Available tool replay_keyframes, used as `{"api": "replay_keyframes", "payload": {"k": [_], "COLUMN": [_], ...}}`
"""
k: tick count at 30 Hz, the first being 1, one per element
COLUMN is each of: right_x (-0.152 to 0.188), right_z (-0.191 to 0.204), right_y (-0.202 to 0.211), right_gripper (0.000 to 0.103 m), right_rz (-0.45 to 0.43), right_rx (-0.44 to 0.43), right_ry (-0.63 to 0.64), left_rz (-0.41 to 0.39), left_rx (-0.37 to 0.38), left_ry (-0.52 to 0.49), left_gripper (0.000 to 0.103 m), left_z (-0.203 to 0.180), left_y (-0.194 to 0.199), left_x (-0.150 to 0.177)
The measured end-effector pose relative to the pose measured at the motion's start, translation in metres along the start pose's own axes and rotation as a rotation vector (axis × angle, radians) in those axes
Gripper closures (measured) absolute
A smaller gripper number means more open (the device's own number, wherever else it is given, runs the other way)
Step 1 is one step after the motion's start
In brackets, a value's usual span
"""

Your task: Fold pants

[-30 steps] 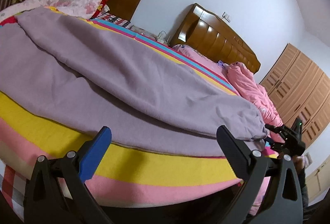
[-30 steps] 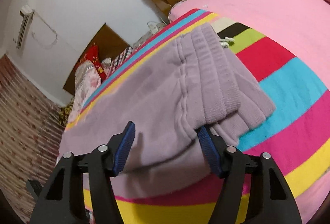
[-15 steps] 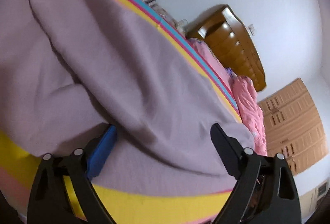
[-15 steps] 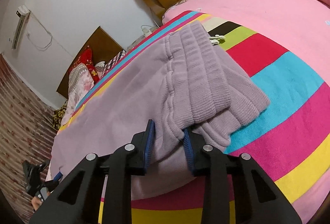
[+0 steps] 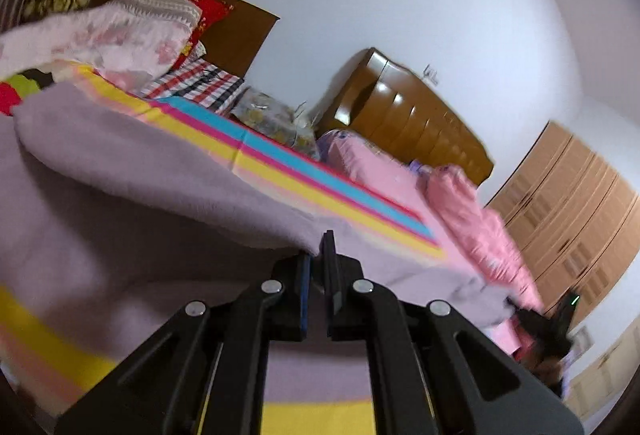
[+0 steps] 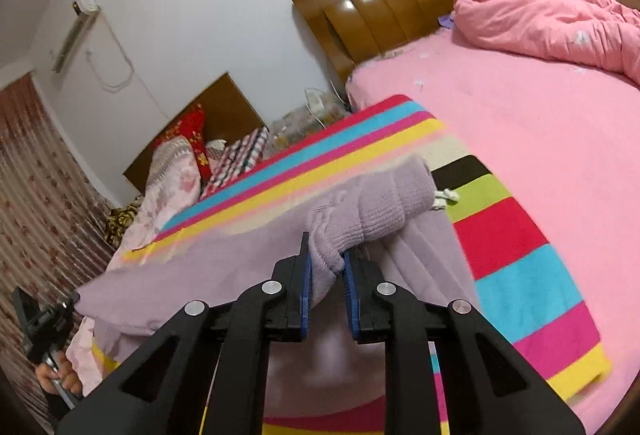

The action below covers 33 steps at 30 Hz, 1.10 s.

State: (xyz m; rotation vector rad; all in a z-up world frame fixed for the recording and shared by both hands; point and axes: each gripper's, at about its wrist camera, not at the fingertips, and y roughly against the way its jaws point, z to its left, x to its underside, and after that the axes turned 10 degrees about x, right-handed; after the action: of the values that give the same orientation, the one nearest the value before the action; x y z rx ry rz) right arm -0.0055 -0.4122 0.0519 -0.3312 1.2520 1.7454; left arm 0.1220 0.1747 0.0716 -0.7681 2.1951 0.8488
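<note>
Both grippers (left [image 5: 316,267], right [image 6: 325,267]) pinch the pants' [image 6: 248,255] near edge.

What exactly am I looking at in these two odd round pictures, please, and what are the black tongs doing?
There is no robot here: a person holds a pair of black tongs in each hand, and a wide-angle camera on each looks forward along its fingers. One picture is from the left tongs, the other from the right tongs. Below them lies a striped blanket on a pink bed, and on it a pair of lilac pants. Both tongs have just been closing. The right ones pinch the ribbed waistband; the left ones have shut on an edge of the pants cloth. In the right picture, the person's other hand shows at the lower left.
</note>
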Motion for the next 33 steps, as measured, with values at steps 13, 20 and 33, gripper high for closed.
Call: {"api": "replay_keyframes", "payload": {"k": [13,20,33], "right_x": [0.045,0.051,0.063], "right_z": [-0.035,-0.040,0.081], "right_y": [-0.025,-0.031,0.013], "right_gripper": [0.086,0.086,0.072], "right_rz": [0.102,0.127,-0.063], "right_rx": [0.033,0.001,0.163], "right_ry": [-0.075,-0.118,0.329], "left_rz": [0.150,0.176,-0.041], "left_rx": [-0.148,-0.125,-0.247], "left_ry": [-0.035,0.027,-0.304], "left_gripper": [0.097,0.094,0.003], "left_z": [0.026,0.049,-0.059], "left_y": [-0.025,-0.031,-0.008], "left_x": [0.071,0.086,0.060]}}
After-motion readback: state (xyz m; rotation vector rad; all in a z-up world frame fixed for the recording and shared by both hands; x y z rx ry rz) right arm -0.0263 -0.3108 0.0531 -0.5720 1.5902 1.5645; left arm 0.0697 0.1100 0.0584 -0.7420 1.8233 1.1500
